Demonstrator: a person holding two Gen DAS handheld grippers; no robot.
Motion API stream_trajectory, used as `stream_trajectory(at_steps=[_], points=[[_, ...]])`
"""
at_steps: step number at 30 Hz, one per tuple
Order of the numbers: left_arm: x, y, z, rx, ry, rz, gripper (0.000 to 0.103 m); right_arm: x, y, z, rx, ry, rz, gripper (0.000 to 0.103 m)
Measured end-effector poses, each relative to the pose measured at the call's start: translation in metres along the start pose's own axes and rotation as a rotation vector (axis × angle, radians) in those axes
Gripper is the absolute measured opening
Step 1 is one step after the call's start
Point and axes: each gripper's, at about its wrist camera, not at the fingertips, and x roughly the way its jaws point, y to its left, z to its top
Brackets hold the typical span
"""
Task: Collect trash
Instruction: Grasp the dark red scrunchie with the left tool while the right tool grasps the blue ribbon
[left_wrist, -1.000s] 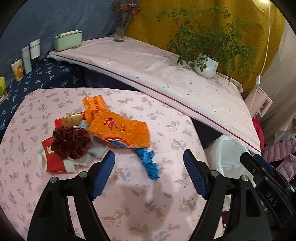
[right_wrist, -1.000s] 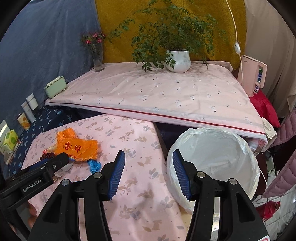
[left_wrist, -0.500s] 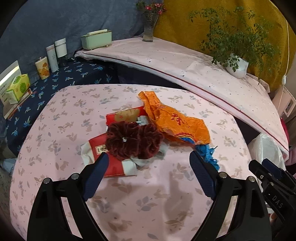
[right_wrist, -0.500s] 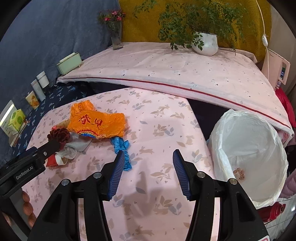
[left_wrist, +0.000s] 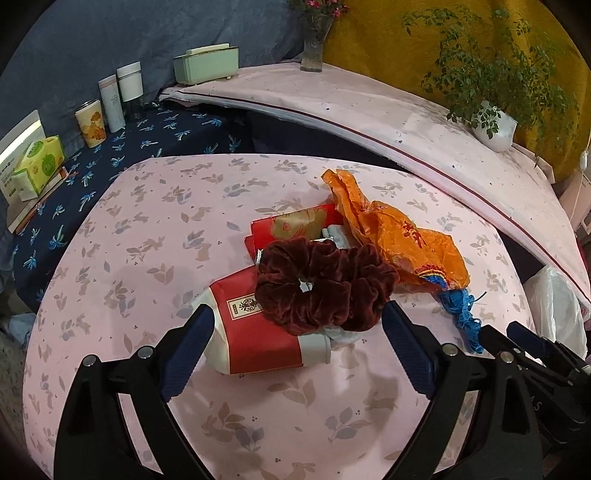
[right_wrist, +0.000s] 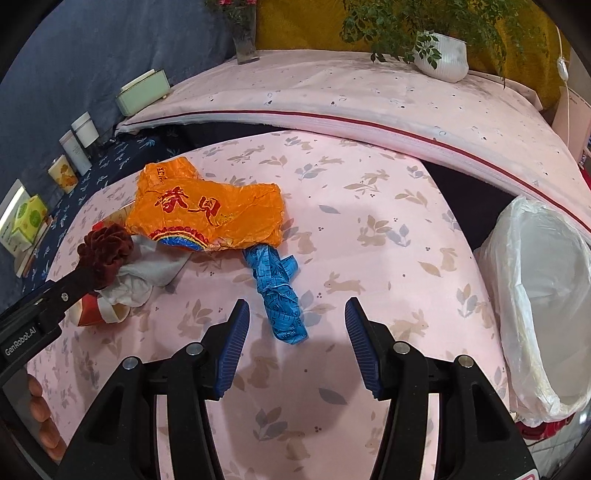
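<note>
A trash pile lies on the pink table (left_wrist: 147, 240): a dark red scrunchie (left_wrist: 321, 284) on a crushed red-and-white paper cup (left_wrist: 258, 332), a red packet (left_wrist: 295, 225), an orange plastic bag (left_wrist: 402, 247) and a crumpled blue measuring tape (left_wrist: 461, 314). My left gripper (left_wrist: 297, 314) hovers low over the cup and scrunchie; its jaws are opening, both things sit between the tips, untouched. My right gripper (right_wrist: 295, 306) stands open, with the near end of the blue tape (right_wrist: 280, 291) between its tips, no pad touching. A white-lined bin (right_wrist: 535, 295) stands beside the table at right.
White tissue (right_wrist: 144, 273) lies under the scrunchie (right_wrist: 105, 247). A dark blue shelf (left_wrist: 122, 162) at left holds tins, bottles and a tissue box. Behind, a raised pink ledge (right_wrist: 369, 96) carries a mint box, a vase and a potted plant. A hand's fingers (right_wrist: 37, 406) show at lower left.
Both grippers came down closer to the pile. The left one swung from the orange bag to the scrunchie and cup, its jaws wider. The right one left the bin for the blue tape.
</note>
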Motion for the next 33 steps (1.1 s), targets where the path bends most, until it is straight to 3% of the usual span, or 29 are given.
stream_trajectory(at_steps=[6,11,13,16,19,26,33], points=[[0.009,0.001,0.006,-0.032,0.028,-0.061,0.084,0.013,0.003,0.003,-0.001,0.016,-0.009,0.053],[0.016,0.000,0.007,-0.037,0.058,-0.107,0.060,0.021,0.005,0.002,-0.009,0.037,-0.006,0.053],[0.015,-0.001,0.007,-0.033,0.065,-0.122,0.047,0.023,0.004,-0.001,-0.008,0.045,-0.002,0.048],[0.013,-0.003,0.007,-0.027,0.069,-0.136,0.040,0.026,0.003,-0.004,-0.005,0.052,0.004,0.034],[0.008,-0.005,0.007,-0.022,0.067,-0.150,0.036,0.023,0.001,-0.005,0.000,0.053,0.015,0.021],[-0.011,-0.016,0.007,-0.005,0.038,-0.165,0.033,0.001,-0.009,-0.003,0.024,0.005,0.029,0.019],[-0.041,-0.040,0.012,0.027,-0.011,-0.203,0.033,-0.044,-0.024,0.009,0.042,-0.098,0.023,0.018]])
